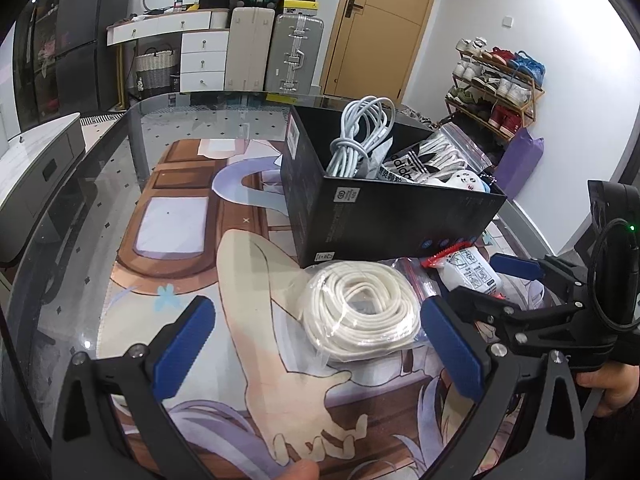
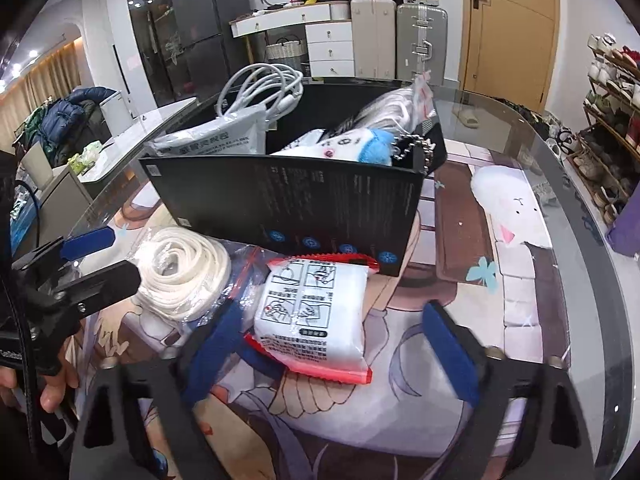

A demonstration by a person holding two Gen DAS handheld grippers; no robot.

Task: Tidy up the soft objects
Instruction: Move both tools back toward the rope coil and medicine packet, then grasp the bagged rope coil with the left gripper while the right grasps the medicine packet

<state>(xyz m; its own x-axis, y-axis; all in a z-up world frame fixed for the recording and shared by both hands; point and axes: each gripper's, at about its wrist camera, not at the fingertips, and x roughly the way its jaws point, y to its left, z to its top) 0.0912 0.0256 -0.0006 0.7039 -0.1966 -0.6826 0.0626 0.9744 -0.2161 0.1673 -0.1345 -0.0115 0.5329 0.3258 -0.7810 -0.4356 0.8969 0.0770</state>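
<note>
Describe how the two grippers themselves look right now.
Both match: the left gripper and right gripper have black angular frames with silver bolts and blue pads on the fingers. The right gripper's body shows a green light and a black cable loop.

Two upright suitcases [image 1: 276, 50] beside white drawers [image 1: 203, 58], wooden door [image 1: 376, 28], shoe rack [image 1: 496, 84], dark fridge [image 2: 200, 36]

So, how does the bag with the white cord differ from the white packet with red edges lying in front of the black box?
The cord bag is clear with a flat white coil inside; the red-edged packet is opaque white, puffy, printed with black diagrams. The cord bag lies between the left claw's open fingers; the packet lies between the right claw's. Both rest on the mat, outside the black box.
</note>
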